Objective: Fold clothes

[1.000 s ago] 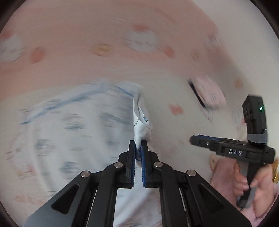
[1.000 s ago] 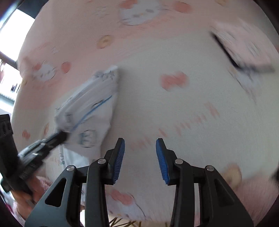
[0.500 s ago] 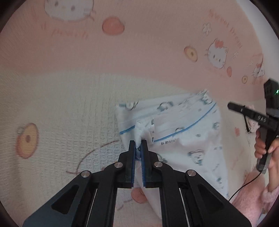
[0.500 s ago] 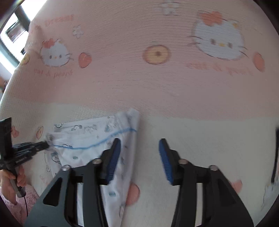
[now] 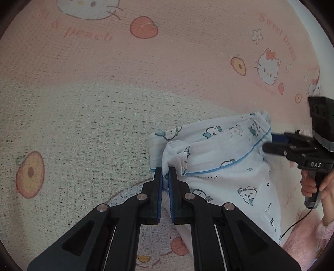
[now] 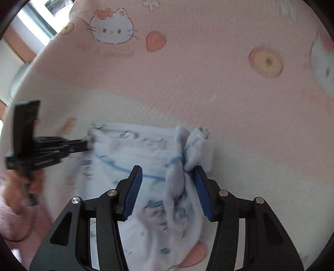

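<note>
A white garment (image 5: 225,166) printed with small blue cartoon figures and trimmed with a thin blue line lies partly bunched on a pink-and-cream bedsheet (image 5: 83,104) patterned with cartoon cats and peaches. The left tool (image 5: 165,177) is clamped tight on a gathered tuft at the garment's left corner, its blue pads nearly meeting with only cloth between them. At the garment's opposite, right-hand edge, seen from the left wrist view, the right tool (image 5: 271,143) reaches in level with the blue trim — a person's hand (image 5: 313,185) wraps its black handle, a fuzzy pink sleeve (image 5: 309,246) just below.

From the right wrist view, the right tool (image 6: 169,187) stands over the garment (image 6: 146,198) with its jaws opening; a raised twist of fabric sits between the blue pads, brushing close to the right-hand pad, while the other pad is clear of the cloth. Across the garment from it, the left tool (image 6: 87,143) grips the far corner, blurred. A window frame (image 6: 35,16) shows beyond the bedsheet's upper left edge.
</note>
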### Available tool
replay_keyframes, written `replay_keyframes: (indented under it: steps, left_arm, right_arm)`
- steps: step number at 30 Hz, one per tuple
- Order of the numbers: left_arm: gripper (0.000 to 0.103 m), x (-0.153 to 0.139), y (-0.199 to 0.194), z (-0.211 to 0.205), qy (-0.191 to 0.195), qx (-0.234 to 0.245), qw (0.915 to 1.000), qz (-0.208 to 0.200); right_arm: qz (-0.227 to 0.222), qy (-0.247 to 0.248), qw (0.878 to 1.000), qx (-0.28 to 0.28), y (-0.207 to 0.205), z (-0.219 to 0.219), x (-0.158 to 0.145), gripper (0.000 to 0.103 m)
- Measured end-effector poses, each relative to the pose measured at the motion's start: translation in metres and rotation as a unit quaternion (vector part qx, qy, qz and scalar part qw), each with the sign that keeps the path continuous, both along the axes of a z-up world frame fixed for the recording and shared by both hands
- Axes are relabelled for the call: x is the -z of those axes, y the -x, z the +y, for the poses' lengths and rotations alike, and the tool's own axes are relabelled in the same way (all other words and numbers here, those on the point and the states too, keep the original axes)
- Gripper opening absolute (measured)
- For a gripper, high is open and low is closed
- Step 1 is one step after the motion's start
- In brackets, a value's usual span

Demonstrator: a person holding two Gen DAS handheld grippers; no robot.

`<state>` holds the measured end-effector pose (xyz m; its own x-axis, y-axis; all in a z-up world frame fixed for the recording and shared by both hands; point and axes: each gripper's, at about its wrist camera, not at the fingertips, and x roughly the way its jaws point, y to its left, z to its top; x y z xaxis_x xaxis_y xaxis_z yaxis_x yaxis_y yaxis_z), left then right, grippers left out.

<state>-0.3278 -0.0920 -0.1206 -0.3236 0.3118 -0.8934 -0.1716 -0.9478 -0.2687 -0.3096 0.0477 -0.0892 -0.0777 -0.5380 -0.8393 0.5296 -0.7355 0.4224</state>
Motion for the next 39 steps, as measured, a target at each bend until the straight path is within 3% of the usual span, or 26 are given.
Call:
replay_keyframes:
  steps: [2, 4, 9, 12, 15, 17, 19, 21, 24, 25, 26, 27, 30, 32, 33, 34, 35, 36, 37, 38, 39]
  left_arm:
    - [0.006, 0.002, -0.001, 0.002, 0.004, 0.001, 1.0, -0.001]
    - [0.006, 0.004, -0.002, 0.004, 0.01, 0.004, 0.9999, -0.002]
    - [0.006, 0.003, -0.002, 0.002, 0.006, 0.0, 1.0, -0.001]
    - [0.006, 0.001, -0.002, -0.001, 0.0, -0.006, 1.0, 0.005]
    - [0.006, -0.001, 0.0, -0.003, -0.004, -0.014, 0.9998, 0.011]
    - [0.006, -0.006, 0.0, -0.005, -0.007, -0.016, 0.9996, 0.023]
    - [0.006, -0.01, -0.001, -0.006, -0.007, -0.015, 0.9993, 0.035]
    - [0.006, -0.014, 0.001, -0.006, -0.006, -0.014, 0.9989, 0.045]
    - [0.006, -0.016, 0.012, 0.002, -0.01, -0.02, 0.9986, 0.048]
    - [0.005, -0.016, 0.014, 0.002, -0.009, -0.023, 0.9985, 0.049]
    - [0.005, -0.015, 0.015, 0.0, -0.007, -0.028, 0.9983, 0.05]
    - [0.005, -0.015, 0.016, -0.002, -0.005, -0.033, 0.9982, 0.051]
    - [0.007, -0.012, 0.016, -0.015, -0.029, -0.054, 0.9976, 0.032]
    - [0.024, -0.013, 0.011, -0.018, -0.041, -0.052, 0.9973, 0.032]
    - [0.056, -0.013, 0.01, -0.016, -0.035, -0.046, 0.9977, 0.035]
    - [0.062, -0.013, 0.01, -0.013, -0.029, -0.039, 0.9982, 0.036]
    - [0.062, -0.012, 0.009, -0.01, -0.023, -0.032, 0.9985, 0.038]
    - [0.062, -0.011, 0.008, -0.007, -0.017, -0.025, 0.9987, 0.04]
    - [0.05, -0.007, 0.011, -0.002, -0.007, -0.018, 0.9992, 0.034]
    - [0.032, -0.001, 0.013, 0.003, 0.001, -0.015, 0.9996, 0.026]
    - [0.007, 0.005, 0.016, 0.008, 0.008, -0.012, 0.9997, 0.018]
  right_arm:
    - [-0.005, 0.004, 0.999, -0.033, -0.006, -0.001, -0.002, 0.054]
    - [0.022, -0.003, 0.999, -0.045, -0.009, -0.004, -0.01, 0.054]
    - [0.036, -0.039, 0.998, -0.031, 0.002, -0.02, -0.011, 0.055]
    - [0.075, -0.037, 0.996, 0.007, 0.007, -0.018, -0.024, 0.055]
    - [0.096, -0.114, 0.984, 0.096, 0.021, 0.0, -0.017, 0.057]
    - [0.065, -0.098, 0.987, 0.107, 0.026, 0.013, -0.01, 0.057]
    - [0.061, -0.085, 0.99, 0.09, 0.022, 0.011, -0.01, 0.057]
    - [0.058, -0.072, 0.993, 0.072, 0.016, 0.008, -0.01, 0.063]
    - [0.079, -0.116, 0.988, 0.064, 0.017, -0.001, -0.002, 0.064]
    - [0.079, -0.128, 0.986, 0.067, 0.019, -0.002, 0.002, 0.061]
    - [0.085, -0.137, 0.984, 0.071, 0.022, -0.002, 0.006, 0.043]
    - [0.09, -0.141, 0.983, 0.079, 0.023, 0.0, 0.008, 0.035]
    - [0.09, -0.126, 0.982, 0.109, 0.025, 0.009, 0.009, 0.031]
    - [0.101, -0.129, 0.979, 0.122, 0.023, 0.013, 0.007, 0.032]
    - [0.099, -0.121, 0.979, 0.131, 0.022, 0.014, 0.007, 0.038]
    - [0.095, -0.112, 0.979, 0.139, 0.021, 0.016, 0.007, 0.044]
    - [0.085, -0.105, 0.981, 0.139, 0.023, 0.016, 0.011, 0.06]
    - [0.073, -0.099, 0.983, 0.139, 0.025, 0.017, 0.015, 0.066]
    - [0.084, -0.1, 0.982, 0.133, 0.024, 0.014, 0.015, 0.066]
    - [0.098, -0.112, 0.981, 0.121, 0.022, 0.008, 0.015, 0.062]
    - [0.113, -0.126, 0.98, 0.107, 0.019, 0.0, 0.015, 0.036]
